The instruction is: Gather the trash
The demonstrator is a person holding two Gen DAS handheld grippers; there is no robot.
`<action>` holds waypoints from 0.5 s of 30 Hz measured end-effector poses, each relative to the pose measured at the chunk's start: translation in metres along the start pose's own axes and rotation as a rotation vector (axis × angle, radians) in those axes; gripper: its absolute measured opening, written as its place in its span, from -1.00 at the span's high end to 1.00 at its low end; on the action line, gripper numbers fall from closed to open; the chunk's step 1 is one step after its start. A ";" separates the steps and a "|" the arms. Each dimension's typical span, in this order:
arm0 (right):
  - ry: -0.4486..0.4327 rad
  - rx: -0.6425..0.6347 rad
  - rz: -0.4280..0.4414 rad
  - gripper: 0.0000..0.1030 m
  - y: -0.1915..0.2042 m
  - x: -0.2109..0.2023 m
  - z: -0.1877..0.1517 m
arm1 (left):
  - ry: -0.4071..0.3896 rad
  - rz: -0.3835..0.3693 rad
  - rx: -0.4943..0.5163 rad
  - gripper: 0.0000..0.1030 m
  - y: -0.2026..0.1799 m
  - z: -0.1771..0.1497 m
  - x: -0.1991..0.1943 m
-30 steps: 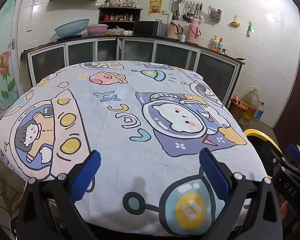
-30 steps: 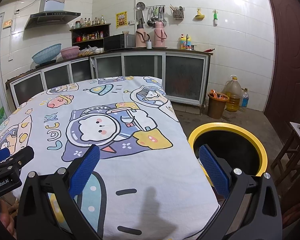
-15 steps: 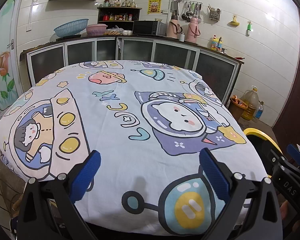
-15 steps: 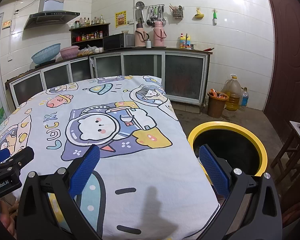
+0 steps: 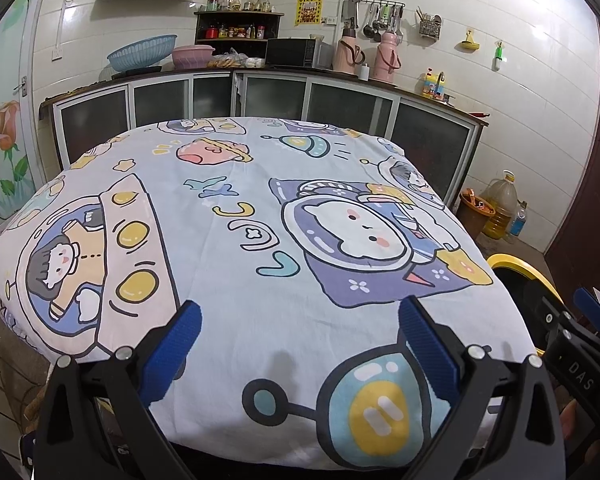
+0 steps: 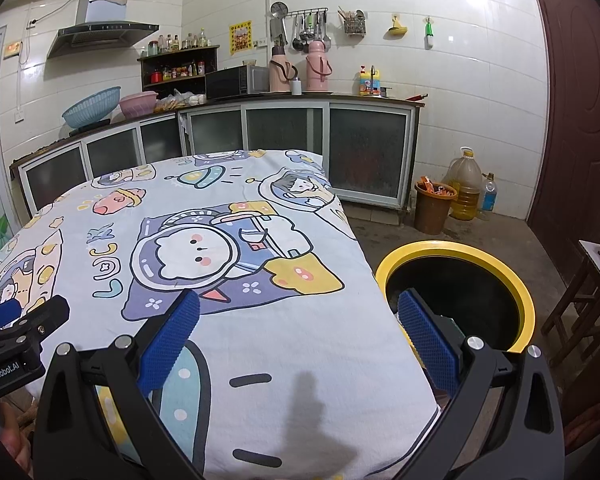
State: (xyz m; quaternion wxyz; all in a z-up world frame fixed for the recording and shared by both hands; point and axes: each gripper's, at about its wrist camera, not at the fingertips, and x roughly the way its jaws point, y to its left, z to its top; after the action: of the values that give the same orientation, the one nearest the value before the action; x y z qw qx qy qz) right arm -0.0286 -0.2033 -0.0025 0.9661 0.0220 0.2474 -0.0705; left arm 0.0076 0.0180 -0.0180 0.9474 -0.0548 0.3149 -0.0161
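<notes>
Blue ribbed pads on the left gripper stand spread wide, nothing between them, hovering over the near edge of the cartoon tablecloth. Same story on the right: the right gripper has its blue pads parted and bare, one pad over the cloth, the other over the dark mouth of the yellow-rimmed bin.

That bin sits on the floor just beside the table's right edge; in the left wrist view only a sliver of its yellow rim shows past the cloth. The right gripper pokes into the left view at the far right, and the left gripper shows at the left edge of the right view.

On the cloth itself, no loose trash to be seen from either camera: only printed astronauts and planets, and a soft shadow near the front edge.

Further out, a brown bucket holding orange wrappers stands on the floor against the cabinets, next to a large oil jug and a small bottle. On the counter behind are a microwave, two pink flasks and a blue basket.
</notes>
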 end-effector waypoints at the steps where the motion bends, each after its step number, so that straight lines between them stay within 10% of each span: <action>1: 0.000 0.000 0.000 -0.85 0.000 0.000 0.000 | 0.000 0.000 0.000 -0.85 0.000 0.000 0.000; 15: 0.002 0.001 -0.001 -0.85 0.000 0.001 -0.002 | 0.002 0.000 0.000 -0.85 0.000 -0.001 0.000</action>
State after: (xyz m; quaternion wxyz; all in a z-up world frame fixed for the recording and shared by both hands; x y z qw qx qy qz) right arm -0.0290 -0.2033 -0.0045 0.9658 0.0226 0.2483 -0.0711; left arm 0.0075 0.0181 -0.0189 0.9471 -0.0550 0.3157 -0.0161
